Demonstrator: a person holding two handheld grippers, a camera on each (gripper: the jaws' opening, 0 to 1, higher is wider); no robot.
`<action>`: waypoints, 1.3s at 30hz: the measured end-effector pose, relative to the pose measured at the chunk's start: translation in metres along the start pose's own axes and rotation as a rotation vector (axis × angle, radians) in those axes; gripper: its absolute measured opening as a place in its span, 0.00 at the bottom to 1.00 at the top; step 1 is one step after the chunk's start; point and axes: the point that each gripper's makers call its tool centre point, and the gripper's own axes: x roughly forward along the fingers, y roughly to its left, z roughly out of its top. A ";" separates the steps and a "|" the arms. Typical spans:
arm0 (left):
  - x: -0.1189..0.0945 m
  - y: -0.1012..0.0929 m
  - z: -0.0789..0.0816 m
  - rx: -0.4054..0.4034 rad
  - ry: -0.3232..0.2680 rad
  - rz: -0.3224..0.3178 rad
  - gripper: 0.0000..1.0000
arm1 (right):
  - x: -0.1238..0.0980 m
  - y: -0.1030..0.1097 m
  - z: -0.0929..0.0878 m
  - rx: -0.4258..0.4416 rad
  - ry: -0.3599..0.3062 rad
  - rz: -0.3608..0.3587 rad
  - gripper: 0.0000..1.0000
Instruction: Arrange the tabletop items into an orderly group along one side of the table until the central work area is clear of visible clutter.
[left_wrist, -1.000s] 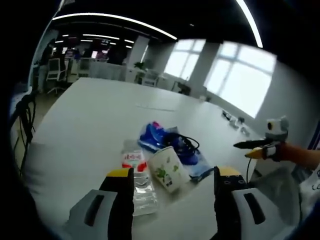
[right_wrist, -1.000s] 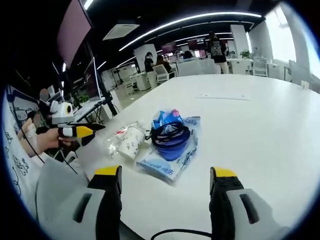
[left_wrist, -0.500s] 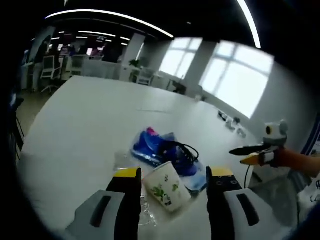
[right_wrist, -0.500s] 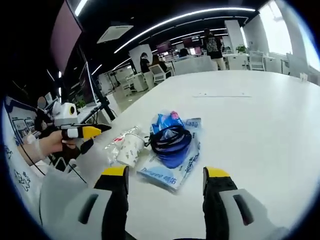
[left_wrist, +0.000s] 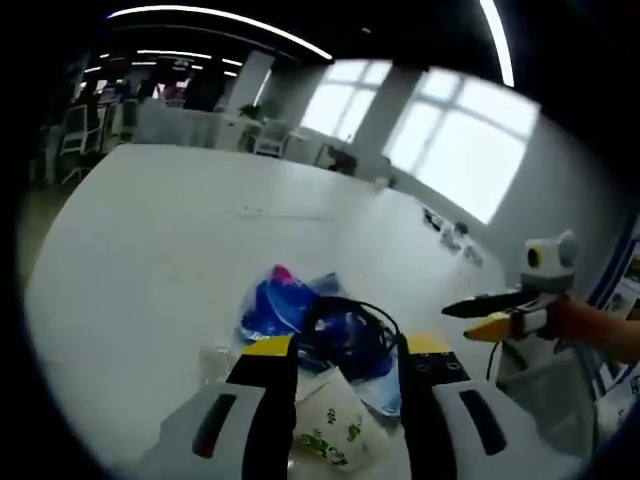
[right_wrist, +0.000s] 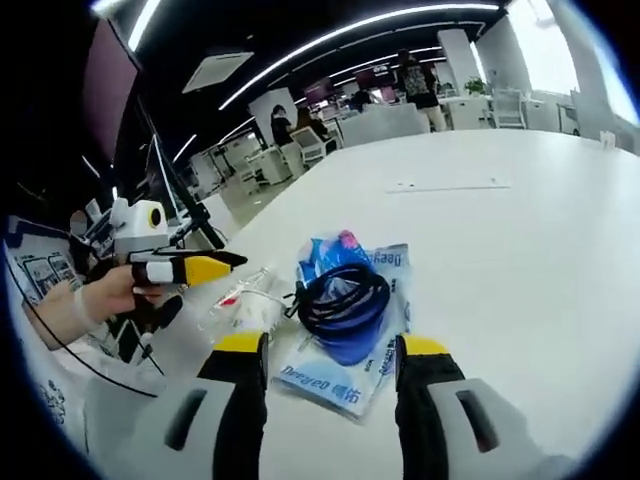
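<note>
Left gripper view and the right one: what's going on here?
A person works two handheld tools over a white table. The left tool has its jaws either side of a paper cup lying on its side; whether they grip it, I cannot tell. The right tool is open, pointed at a black cable coil on a blue packet. A plastic bottle lies beside them.

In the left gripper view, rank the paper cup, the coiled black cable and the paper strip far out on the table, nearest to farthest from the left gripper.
1. paper cup, lying between the left gripper jaws.
2. coiled black cable, just beyond the jaw tips on the blue packet.
3. paper strip, far out on the white table.
</note>
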 end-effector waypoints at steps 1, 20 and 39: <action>0.004 0.001 0.000 0.004 0.007 0.000 0.36 | 0.002 -0.001 0.000 0.006 0.002 -0.002 0.46; 0.065 0.019 -0.018 -0.074 0.165 0.001 0.27 | 0.038 -0.021 -0.004 0.132 0.018 -0.062 0.33; 0.081 0.029 -0.033 -0.113 0.253 0.014 0.24 | 0.057 -0.022 -0.017 0.269 0.027 -0.035 0.24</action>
